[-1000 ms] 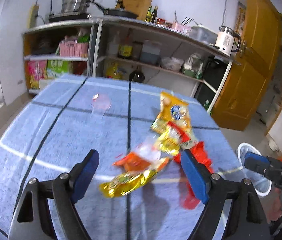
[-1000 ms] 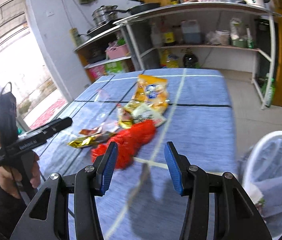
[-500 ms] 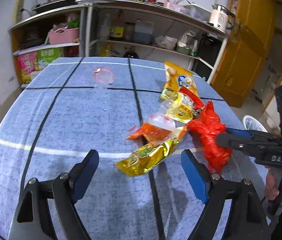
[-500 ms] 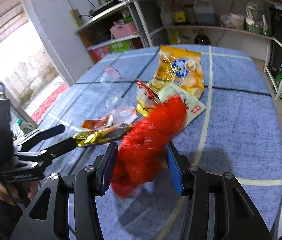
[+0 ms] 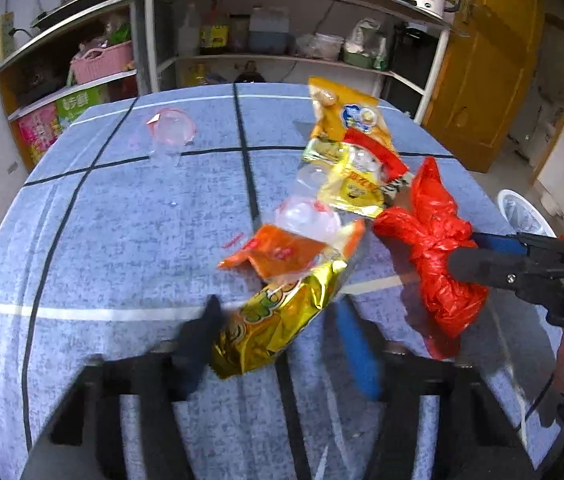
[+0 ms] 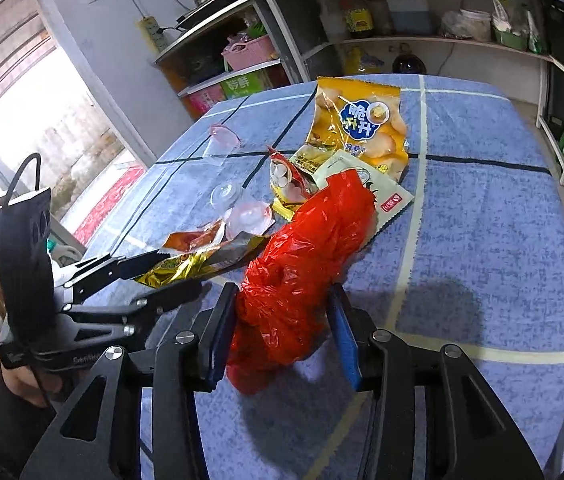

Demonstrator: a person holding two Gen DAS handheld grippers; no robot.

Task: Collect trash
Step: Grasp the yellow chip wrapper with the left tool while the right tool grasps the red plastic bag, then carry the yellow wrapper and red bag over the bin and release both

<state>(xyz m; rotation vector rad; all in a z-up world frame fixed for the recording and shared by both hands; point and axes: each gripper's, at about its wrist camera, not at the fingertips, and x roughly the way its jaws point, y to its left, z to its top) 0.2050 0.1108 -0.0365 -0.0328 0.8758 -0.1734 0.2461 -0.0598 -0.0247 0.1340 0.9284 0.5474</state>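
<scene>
Right gripper (image 6: 282, 332): fingers (image 6: 220, 336) pinching red bag (image 6: 302, 264), at 6 o'clock on the blue counter (image 6: 482, 220). Left gripper (image 5: 278, 344): fingers (image 5: 356, 344) narrowed around gold wrapper (image 5: 274, 320), contact blurred. Half a second ago spread wide, wrapper untouched, bag only loosely between the right fingers.

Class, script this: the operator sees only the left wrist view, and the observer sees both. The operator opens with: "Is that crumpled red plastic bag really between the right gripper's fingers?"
Observer: Yes. The crumpled red plastic bag lies between both blue pads of the right gripper. I can't tell if it is clamped.
Operator: What's under its far end?
Observer: A pale cream sachet with a red label, partly covered.
Operator: My own fingers are blurred.
Observer: The left gripper has its fingers apart at the gold foil wrapper.
</scene>
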